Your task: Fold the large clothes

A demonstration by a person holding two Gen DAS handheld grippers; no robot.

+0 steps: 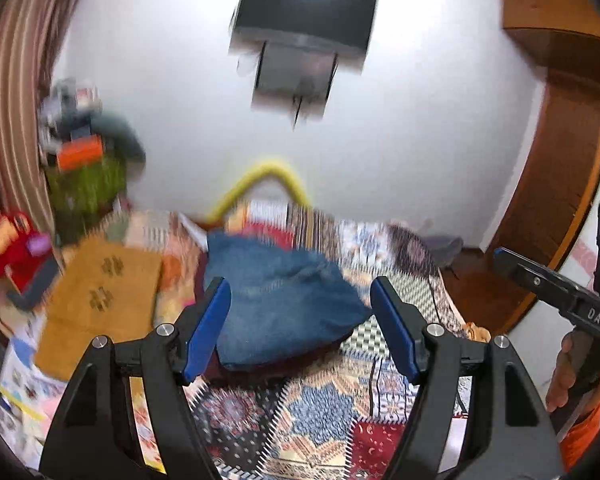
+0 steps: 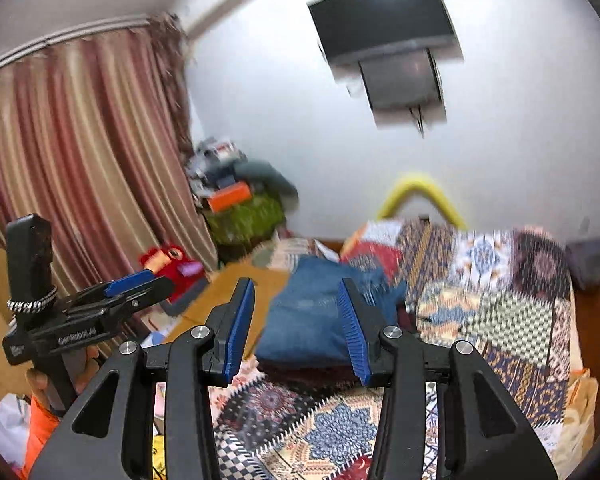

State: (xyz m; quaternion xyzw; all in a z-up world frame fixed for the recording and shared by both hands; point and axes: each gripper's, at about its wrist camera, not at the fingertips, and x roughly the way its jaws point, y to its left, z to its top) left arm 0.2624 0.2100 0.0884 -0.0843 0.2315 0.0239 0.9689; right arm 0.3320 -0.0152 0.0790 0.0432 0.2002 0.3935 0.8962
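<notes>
A folded blue denim garment [image 1: 276, 300] lies on the patterned bedspread [image 1: 320, 412], on top of a dark red garment. It also shows in the right wrist view [image 2: 308, 316]. My left gripper [image 1: 300, 292] is open and empty, held above the bed short of the denim. My right gripper [image 2: 296, 292] is open and empty, also short of the denim. The right gripper shows at the right edge of the left wrist view [image 1: 540, 276]. The left gripper shows at the left of the right wrist view [image 2: 132, 284]. Both views are blurred.
An orange-brown cloth [image 1: 100, 292] lies left of the denim. A red plush toy [image 2: 168, 264], a green pile of things [image 2: 244, 216] and striped curtains [image 2: 80, 152] are at the left. A wall TV [image 1: 304, 28], a yellow bar [image 1: 268, 176] and a wooden door frame [image 1: 568, 160] are beyond.
</notes>
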